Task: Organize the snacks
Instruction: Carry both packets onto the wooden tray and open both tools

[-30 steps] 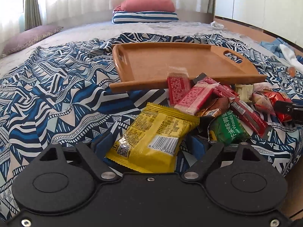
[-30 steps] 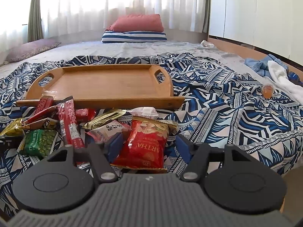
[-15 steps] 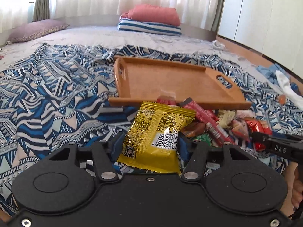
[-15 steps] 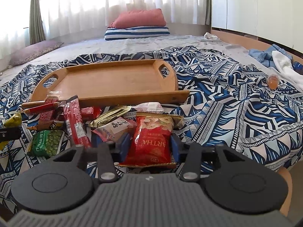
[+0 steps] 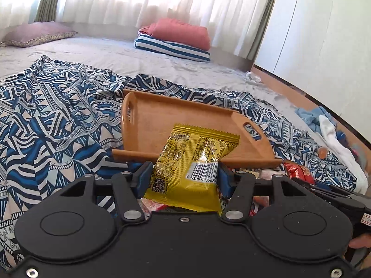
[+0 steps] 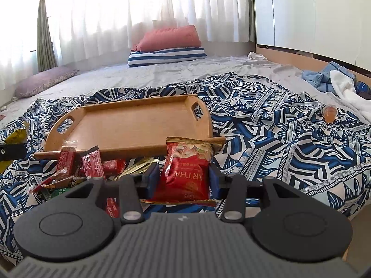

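Observation:
My left gripper [image 5: 184, 173] is shut on a yellow snack packet [image 5: 192, 162] and holds it lifted in front of the wooden tray [image 5: 162, 125]. My right gripper [image 6: 184, 176] is shut on a red snack packet [image 6: 185, 169], raised above the pile of snacks [image 6: 92, 166] that lies on the blanket before the tray [image 6: 129, 125]. The tray holds nothing. The right gripper's black body shows at the right edge of the left wrist view [image 5: 336, 199].
A blue patterned blanket [image 6: 266, 139] covers the bed. A small orange cup [image 6: 329, 114] stands on it at the right. Pillows [image 6: 167, 46] lie far back. Clothes [image 6: 336, 81] lie at the right edge by the wooden bed frame.
Both grippers closed on their packets and lifted them off the blanket. Both views rose and now look over the tray from higher up.

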{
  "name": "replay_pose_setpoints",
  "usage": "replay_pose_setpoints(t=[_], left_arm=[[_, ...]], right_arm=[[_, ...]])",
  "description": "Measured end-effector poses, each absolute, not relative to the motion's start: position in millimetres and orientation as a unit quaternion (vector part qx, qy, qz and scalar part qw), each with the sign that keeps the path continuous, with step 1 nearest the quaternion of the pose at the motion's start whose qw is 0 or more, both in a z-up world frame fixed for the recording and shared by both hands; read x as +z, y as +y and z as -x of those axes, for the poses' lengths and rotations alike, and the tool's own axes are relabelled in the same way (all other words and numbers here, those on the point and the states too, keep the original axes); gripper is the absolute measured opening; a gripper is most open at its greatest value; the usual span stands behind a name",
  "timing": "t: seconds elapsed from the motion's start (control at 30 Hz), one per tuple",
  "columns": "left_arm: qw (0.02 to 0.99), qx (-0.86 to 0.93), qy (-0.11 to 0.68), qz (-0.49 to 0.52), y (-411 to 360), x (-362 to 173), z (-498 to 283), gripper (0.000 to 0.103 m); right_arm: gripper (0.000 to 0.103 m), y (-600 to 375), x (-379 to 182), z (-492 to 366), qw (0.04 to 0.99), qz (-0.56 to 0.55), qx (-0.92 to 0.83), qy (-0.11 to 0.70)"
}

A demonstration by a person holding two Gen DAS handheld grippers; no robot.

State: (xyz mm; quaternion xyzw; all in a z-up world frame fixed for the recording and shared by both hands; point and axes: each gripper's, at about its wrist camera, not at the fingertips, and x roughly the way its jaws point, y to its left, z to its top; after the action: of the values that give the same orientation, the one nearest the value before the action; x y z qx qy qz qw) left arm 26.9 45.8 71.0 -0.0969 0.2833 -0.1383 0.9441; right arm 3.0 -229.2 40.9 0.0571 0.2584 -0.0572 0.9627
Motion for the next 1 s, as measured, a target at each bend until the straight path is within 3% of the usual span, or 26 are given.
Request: replay_pose_setpoints(t=[0.53,1.0], left_arm=[[0.933,-0.115,0.323,0.106,24.3,102.3,-140.1,0.055],[0.899,-0.063,0.421,0.104,-6.3,54.5,-224.0,0.055]], right_arm=[[0.049,-257.2,62.0,-101.1,0.951,-0.083,0.013,0.297],[0.049,-251.0,51.5,-188.3,0.92,-0.093,0.054,0.377]])
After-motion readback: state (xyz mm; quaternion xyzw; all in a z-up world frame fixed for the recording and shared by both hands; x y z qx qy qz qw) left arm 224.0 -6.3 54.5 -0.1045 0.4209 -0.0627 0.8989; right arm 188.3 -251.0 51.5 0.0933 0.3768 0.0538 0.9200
